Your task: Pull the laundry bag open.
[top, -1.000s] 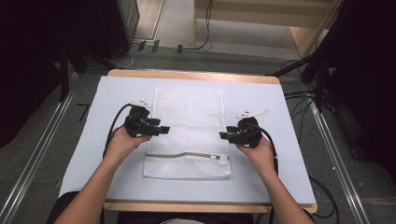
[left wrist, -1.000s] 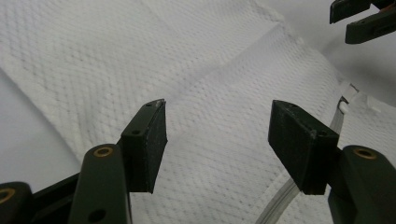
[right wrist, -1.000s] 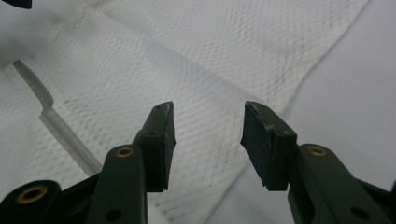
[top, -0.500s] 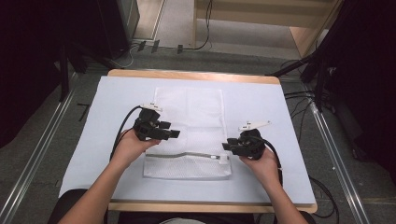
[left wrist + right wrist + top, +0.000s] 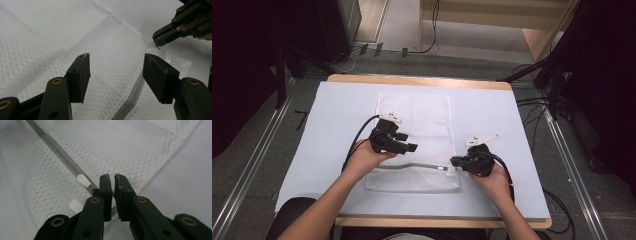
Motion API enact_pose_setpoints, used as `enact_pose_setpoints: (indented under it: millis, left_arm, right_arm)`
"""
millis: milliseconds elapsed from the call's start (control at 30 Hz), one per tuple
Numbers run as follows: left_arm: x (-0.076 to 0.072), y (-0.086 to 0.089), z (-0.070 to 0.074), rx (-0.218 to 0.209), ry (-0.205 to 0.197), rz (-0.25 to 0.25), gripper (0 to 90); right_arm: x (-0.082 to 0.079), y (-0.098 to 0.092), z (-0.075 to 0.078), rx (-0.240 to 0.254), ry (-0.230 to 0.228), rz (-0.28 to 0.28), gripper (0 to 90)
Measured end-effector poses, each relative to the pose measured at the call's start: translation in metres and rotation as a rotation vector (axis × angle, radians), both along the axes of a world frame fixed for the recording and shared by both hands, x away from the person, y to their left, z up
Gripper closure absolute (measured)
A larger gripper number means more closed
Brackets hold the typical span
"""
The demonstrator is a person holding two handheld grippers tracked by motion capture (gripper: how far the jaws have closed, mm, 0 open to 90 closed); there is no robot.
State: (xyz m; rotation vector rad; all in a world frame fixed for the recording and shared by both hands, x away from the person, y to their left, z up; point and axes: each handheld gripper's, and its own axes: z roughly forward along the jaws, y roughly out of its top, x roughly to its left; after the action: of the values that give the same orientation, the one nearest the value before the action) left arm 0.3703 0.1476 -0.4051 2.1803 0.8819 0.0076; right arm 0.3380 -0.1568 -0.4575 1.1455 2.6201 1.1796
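Now my right tool (image 5: 455, 161) has just been closing and pinches the mesh bag's (image 5: 414, 120) edge beside its zipper pull (image 5: 83, 180). My left tool (image 5: 408, 145), wide open, empty, has slid over the bag mid-counter (image 5: 337, 105), ready to unzip.

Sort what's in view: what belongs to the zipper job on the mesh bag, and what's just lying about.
In the job:
mesh bag
zipper
white zipper pull
right gripper, shut at the zipper's end
left gripper, open over the bag

Lying about:
white table cover
floor cables
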Motion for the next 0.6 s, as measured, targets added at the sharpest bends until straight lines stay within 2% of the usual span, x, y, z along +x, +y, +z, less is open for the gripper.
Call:
enact_pose_setpoints:
  millis: [133,267,500,600]
  left_arm:
    - [-0.003,-0.010,-0.002,0.012,0.001,-0.022,40.4]
    - [-0.005,-0.019,-0.006,0.012,0.009,-0.040,41.9]
    - [-0.013,-0.034,-0.011,0.028,0.008,-0.072,43.1]
    - [-0.016,-0.040,-0.014,0.036,0.007,-0.088,44.0]
  right_arm:
    - [0.000,-0.002,-0.005,-0.009,0.039,0.017,90.0]
    - [0.001,-0.002,-0.008,-0.022,0.050,0.032,90.0]
    - [-0.001,0.001,-0.010,-0.042,0.043,0.040,90.0]
    - [-0.003,0.002,-0.010,-0.054,0.019,0.049,90.0]
